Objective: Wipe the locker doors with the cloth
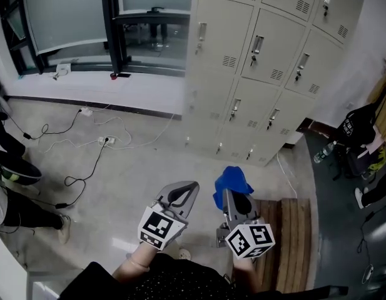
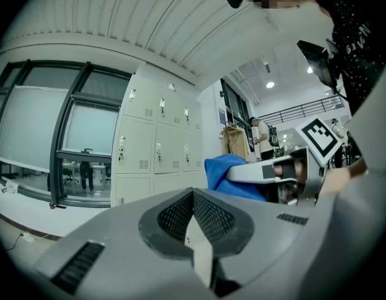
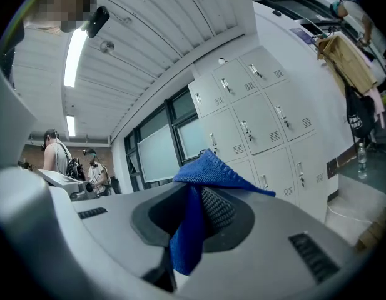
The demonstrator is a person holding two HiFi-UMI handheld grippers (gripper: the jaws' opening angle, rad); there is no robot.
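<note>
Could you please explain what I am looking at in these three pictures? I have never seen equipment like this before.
There is no robot here. A person holds a two-jaw gripper in each hand. The head view comes from a camera on the person's head that looks steeply down. It shows the left gripper and the right gripper near the bottom, each carrying a cube with square markers. The other two pictures come from cameras riding on the grippers, each looking along its own jaws. The left gripper's jaws are closed together with nothing between them. The right gripper is clamped on a blue cloth. Ahead stands a bank of pale lockers, and the cloth is not touching them. White cables lie on the floor.
</note>
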